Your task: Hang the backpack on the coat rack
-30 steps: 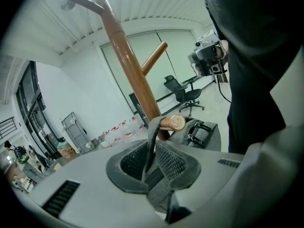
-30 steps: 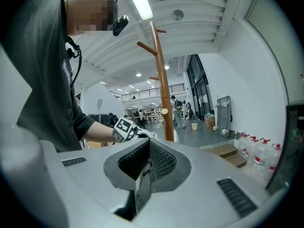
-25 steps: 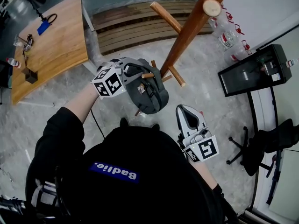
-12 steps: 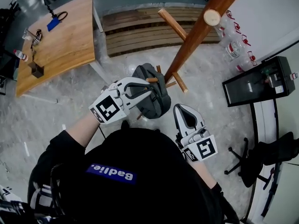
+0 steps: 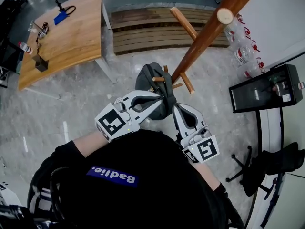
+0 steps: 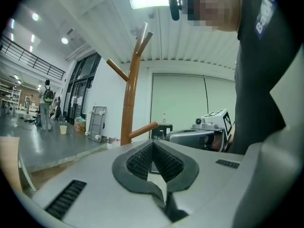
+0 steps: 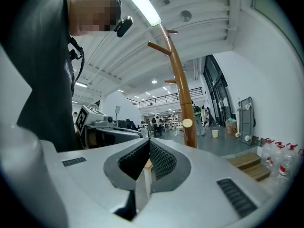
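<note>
The dark grey backpack (image 5: 148,78) hangs from a low peg (image 5: 159,78) of the brown wooden coat rack (image 5: 209,32), close to the pole. My left gripper (image 5: 165,99) sits just below the bag, shut with nothing in it. My right gripper (image 5: 175,108) is beside it, also shut and empty. In the left gripper view the left gripper (image 6: 152,142) has its pads meeting, with the coat rack (image 6: 129,99) beyond. The right gripper view shows the right gripper (image 7: 148,140) shut too, in front of the coat rack (image 7: 183,103). Neither gripper view shows the backpack.
A wooden table (image 5: 66,32) stands at the upper left, and a slatted wooden platform (image 5: 143,27) lies behind the rack. Water bottles (image 5: 243,51), a black cabinet (image 5: 264,87) and an office chair (image 5: 267,163) line the right side.
My left gripper has let go of the backpack and drawn back towards my body. The bag stays on the peg. My right gripper has moved up closer to the bag.
</note>
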Action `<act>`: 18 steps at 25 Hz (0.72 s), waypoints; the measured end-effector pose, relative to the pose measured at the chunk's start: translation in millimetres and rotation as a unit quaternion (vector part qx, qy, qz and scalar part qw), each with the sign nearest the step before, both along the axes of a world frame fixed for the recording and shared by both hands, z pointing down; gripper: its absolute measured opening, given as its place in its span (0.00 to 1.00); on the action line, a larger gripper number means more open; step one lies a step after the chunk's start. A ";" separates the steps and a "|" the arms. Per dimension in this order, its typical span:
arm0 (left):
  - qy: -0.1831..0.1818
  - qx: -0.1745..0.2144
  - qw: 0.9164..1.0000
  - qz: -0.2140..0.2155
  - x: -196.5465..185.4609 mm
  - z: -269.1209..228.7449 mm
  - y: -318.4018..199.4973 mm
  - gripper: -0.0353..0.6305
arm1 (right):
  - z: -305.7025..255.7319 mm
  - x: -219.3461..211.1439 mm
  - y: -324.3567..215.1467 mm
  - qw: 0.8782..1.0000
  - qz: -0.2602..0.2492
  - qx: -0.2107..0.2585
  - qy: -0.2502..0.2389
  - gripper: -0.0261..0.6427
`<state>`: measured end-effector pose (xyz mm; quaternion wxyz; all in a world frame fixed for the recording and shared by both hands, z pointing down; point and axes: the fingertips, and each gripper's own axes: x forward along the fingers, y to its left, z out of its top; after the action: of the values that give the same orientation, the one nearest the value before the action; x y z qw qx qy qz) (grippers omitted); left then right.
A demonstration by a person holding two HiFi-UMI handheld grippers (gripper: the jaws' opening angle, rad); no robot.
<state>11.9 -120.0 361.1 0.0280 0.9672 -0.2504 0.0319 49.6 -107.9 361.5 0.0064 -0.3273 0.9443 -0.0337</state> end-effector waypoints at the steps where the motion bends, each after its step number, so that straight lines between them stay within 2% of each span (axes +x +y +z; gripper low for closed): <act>1: 0.002 -0.007 1.000 -0.004 0.0 2.4 1.6 0.06 | 1.9 -1.7 1.5 1.000 -0.003 -0.001 0.001 0.05; 18: -0.002 -0.022 1.000 -0.001 6.3 12.6 13.4 0.06 | 8.0 -8.1 7.3 1.000 -0.012 -0.006 0.004 0.05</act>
<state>18.3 -106.5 373.7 0.0489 0.9660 -0.2509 0.0392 41.5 -100.6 369.5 0.0005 -0.3162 0.9479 -0.0386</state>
